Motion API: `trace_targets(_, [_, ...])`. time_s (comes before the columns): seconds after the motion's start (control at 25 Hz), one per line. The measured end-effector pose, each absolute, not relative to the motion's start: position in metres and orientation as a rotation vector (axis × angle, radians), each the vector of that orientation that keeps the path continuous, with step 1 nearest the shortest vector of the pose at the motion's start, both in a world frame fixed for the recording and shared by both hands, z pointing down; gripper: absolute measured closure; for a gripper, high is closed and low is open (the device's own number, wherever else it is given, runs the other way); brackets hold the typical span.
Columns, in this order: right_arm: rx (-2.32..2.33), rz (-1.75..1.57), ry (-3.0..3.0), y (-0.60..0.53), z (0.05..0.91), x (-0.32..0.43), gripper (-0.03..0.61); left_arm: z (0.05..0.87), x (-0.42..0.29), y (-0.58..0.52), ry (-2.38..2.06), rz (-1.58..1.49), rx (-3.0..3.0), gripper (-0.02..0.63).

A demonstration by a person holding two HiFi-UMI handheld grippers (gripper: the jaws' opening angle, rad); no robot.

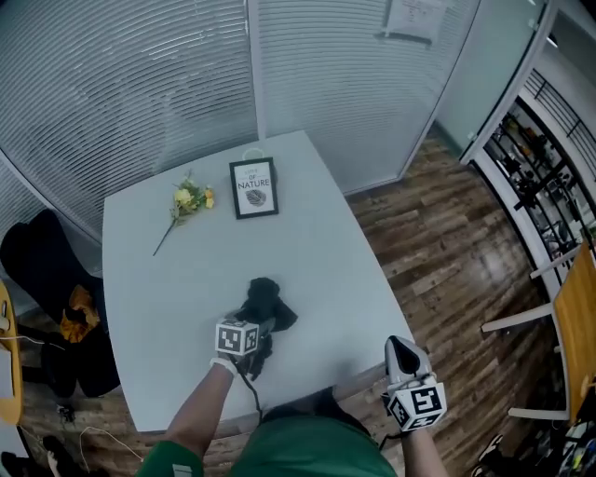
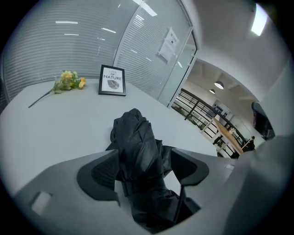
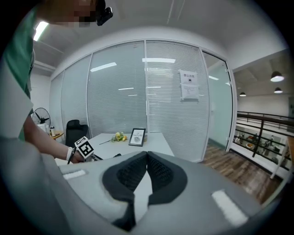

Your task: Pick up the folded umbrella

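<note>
Held the right gripper (image 3: pixel 147 153) nearest, just off the table's near right corner, jaws shut pad against pad. Held the left gripper (image 1: pixel 253 333) over the near part of the white table (image 1: pixel 317 242), angled downward, jaws spread wide to either side of the folded umbrella (image 1: pixel 265 303) and not pinching it. Found that umbrella, black and crumpled, lying flat on the tabletop close to the front edge, near end between the open pads, far end pointing toward the back of the table.

Noted, well beyond it at the far left, a sprig of yellow flowers (image 1: pixel 189 198) laid flat. Saw near it a black-framed print (image 1: pixel 253 187) propped upright, reading "OF NATURE" in its larger letters above a leaf drawing, with a smaller line on top too fine to read. Spotted a black office chair (image 1: pixel 47 270) left of the table, something orange lying on it.

Made out a glass wall (image 1: pixel 140 84) with lowered blinds behind the table, and a sheet of paper (image 1: pixel 414 17) stuck high on it, print too small to read. Saw, far right across the wooden floor (image 1: pixel 438 252), what looked like a shelf rack (image 1: pixel 531 158) loaded with dark items too small to name.
</note>
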State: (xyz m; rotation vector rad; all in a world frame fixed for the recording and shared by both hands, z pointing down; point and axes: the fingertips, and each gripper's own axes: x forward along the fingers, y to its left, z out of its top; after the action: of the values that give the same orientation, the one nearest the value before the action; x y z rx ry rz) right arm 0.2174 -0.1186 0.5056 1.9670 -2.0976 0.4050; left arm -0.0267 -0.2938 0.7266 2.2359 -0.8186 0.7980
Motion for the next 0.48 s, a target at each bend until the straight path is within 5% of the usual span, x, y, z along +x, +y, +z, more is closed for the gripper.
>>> trace_targets(0.48, [2.072, 0.487, -1.98, -0.072, 0.519, 0.233, 0.577, 0.774, -0.013, -0.309, -0.857, 0.939, 2.098, 0.265])
